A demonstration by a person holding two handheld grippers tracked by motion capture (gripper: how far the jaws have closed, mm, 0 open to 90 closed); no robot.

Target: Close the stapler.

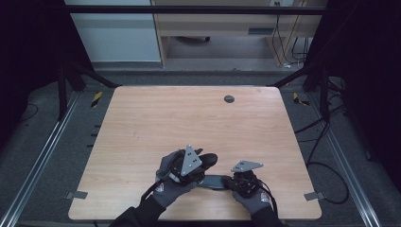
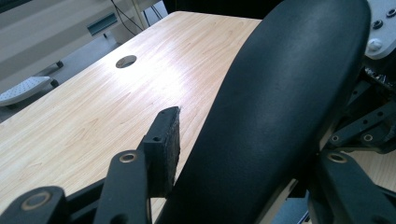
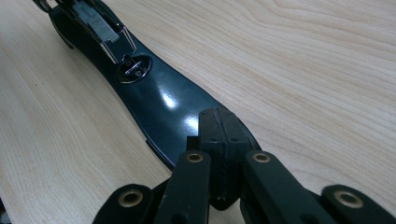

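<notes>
A black stapler lies swung open on the wooden table (image 1: pixel 156 123). Its flat base (image 1: pixel 215 182) rests on the wood, and the rounded upper arm (image 1: pixel 209 159) is raised to the left. My left gripper (image 1: pixel 202 164) is closed around that upper arm (image 2: pixel 280 107); one pad (image 2: pixel 164 140) lies against its side and the other jaw is hidden behind it. My right gripper (image 1: pixel 232 182) is shut, pads together (image 3: pixel 223 126), with its tips on the near end of the base (image 3: pixel 159 98). The metal staple channel (image 3: pixel 100 25) shows at the base's far end.
A round cable hole (image 1: pixel 229 99) sits near the table's far edge, also in the left gripper view (image 2: pixel 126 61). Gloved hands hold both grippers at the near edge. Cables lie on the floor to the right (image 1: pixel 326 165).
</notes>
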